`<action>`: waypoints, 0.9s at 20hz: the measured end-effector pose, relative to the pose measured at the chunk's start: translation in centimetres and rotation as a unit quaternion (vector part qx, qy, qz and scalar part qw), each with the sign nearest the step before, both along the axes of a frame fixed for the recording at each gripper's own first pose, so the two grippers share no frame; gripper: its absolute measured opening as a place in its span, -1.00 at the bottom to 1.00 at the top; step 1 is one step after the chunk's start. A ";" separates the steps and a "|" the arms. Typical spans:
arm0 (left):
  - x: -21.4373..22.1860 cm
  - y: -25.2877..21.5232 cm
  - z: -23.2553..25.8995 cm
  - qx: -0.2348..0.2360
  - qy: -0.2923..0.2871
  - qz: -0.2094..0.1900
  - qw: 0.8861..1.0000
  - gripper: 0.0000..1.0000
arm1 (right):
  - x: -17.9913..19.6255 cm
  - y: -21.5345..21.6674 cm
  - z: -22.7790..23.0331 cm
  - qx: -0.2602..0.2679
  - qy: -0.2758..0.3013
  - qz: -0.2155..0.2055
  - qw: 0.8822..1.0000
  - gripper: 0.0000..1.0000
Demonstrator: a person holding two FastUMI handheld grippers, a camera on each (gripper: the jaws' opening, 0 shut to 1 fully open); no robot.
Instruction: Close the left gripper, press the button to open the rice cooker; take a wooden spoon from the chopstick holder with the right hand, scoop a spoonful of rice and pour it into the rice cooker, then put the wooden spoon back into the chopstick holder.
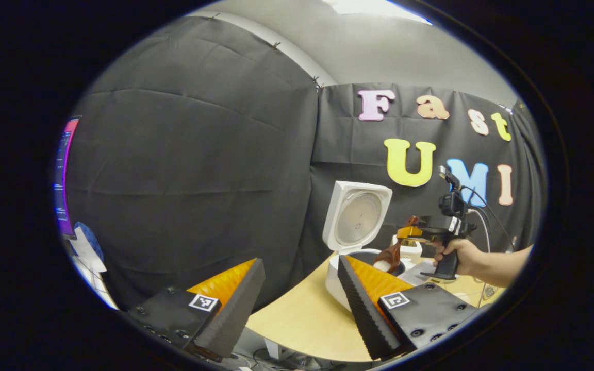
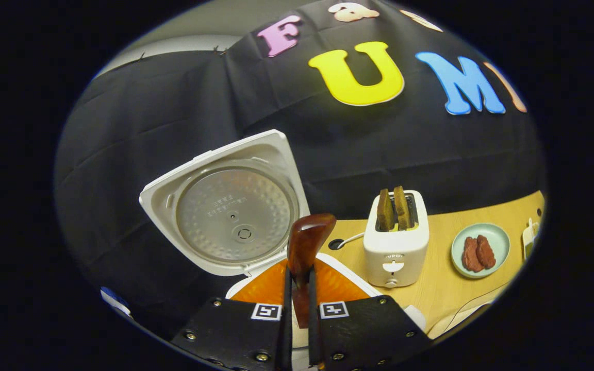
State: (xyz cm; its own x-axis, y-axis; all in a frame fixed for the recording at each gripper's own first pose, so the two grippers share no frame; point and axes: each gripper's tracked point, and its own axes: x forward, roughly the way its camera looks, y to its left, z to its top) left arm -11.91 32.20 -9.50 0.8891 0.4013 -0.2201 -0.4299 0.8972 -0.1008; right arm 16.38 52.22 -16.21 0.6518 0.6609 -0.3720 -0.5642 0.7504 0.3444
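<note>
The rice cooker (image 2: 235,216) stands on the wooden surface (image 2: 446,288) with its lid raised. The right gripper (image 2: 298,288) pinches the wooden spoon (image 2: 307,242) between its fingers, bowl over the cooker's pot. The left gripper (image 1: 297,293) hangs off the surface's edge, fingers spread. A toaster (image 2: 396,242) stands beside the cooker.

Your right gripper's fingers (image 2: 285,288) hide the lower part of the wooden spoon (image 2: 307,242) and most of the rice cooker (image 2: 235,211) pot. In the left gripper view, one finger covers the cooker's front, the spoon's bowl is too small to judge, and the desk (image 1: 302,324) runs off the edge.
</note>
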 end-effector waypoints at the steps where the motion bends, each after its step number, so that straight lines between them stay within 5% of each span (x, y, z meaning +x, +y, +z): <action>1: -0.1 0.0 -0.1 -0.002 0.002 -0.001 1.000 0.96 | 0.0 0.2 0.4 -0.014 -0.020 0.007 1.000 -0.75; 7: -0.3 -0.2 0.2 0.002 0.003 -0.009 1.000 0.92 | -0.9 0.3 2.4 -0.097 -0.145 0.049 0.983 -0.75; 13: -0.2 -0.4 0.6 0.006 0.002 -0.020 1.000 1.00 | -1.7 -0.2 4.9 -0.163 -0.269 0.079 0.946 -0.75; 18: -0.2 -0.7 1.5 0.014 -0.005 -0.034 0.999 0.90 | -1.6 -1.1 4.7 -0.094 -0.175 0.066 0.978 -0.75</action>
State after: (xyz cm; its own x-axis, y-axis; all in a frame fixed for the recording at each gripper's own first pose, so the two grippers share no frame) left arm -12.09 31.51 -7.99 0.9164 0.3465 -0.2002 -0.3676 0.9266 -0.0791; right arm 14.80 51.07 -11.51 0.6741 0.6893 -0.2654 -0.7193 0.6943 -0.0239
